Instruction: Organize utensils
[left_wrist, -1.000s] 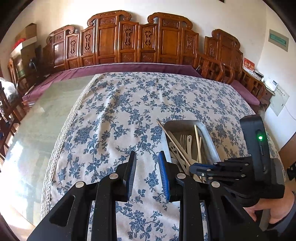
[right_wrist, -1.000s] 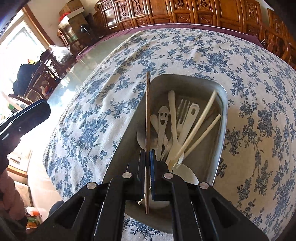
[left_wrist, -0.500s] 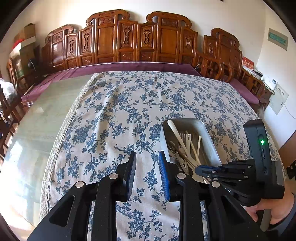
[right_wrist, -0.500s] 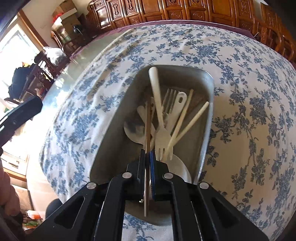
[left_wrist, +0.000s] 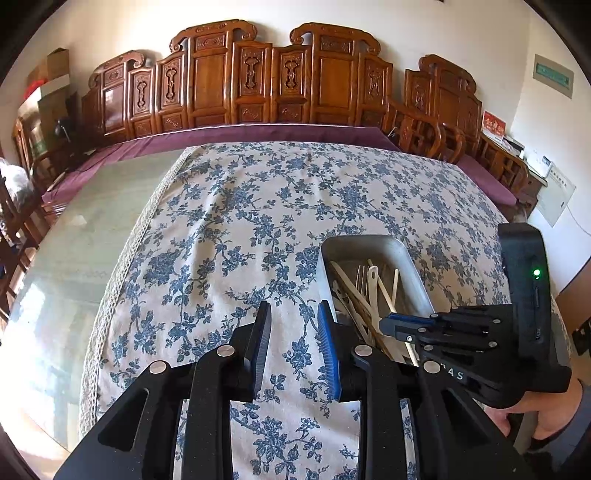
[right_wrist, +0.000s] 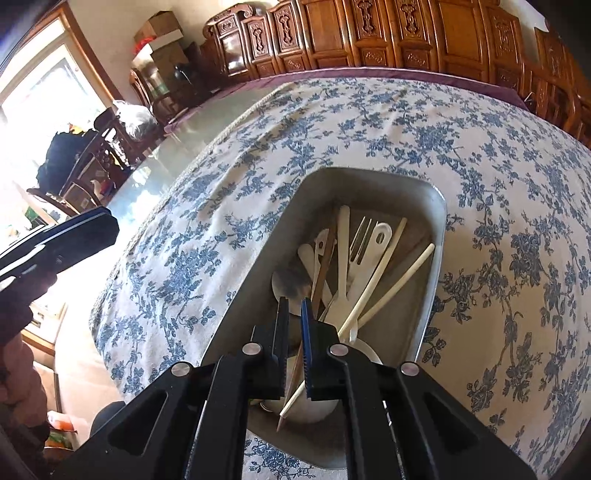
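A metal tray (right_wrist: 437, 236) on the floral tablecloth holds several utensils: cream forks and spoons, pale chopsticks (right_wrist: 391, 284) and a brown wooden chopstick (right_wrist: 325, 266). My right gripper (right_wrist: 294, 317) hovers over the tray's near end with its jaws slightly apart; the brown chopstick lies in the tray below them, free. My left gripper (left_wrist: 293, 339) is open and empty over the cloth, left of the tray (left_wrist: 364, 242). The right gripper also shows in the left wrist view (left_wrist: 402, 325).
The floral tablecloth (left_wrist: 258, 221) covers most of a glass-topped table (left_wrist: 92, 229). Carved wooden chairs (left_wrist: 277, 81) line the far side. More chairs and bags stand at the left by a window (right_wrist: 92, 147).
My right gripper lowered the brown chopstick into the tray and opened slightly, letting it go. The left gripper has stayed in place.
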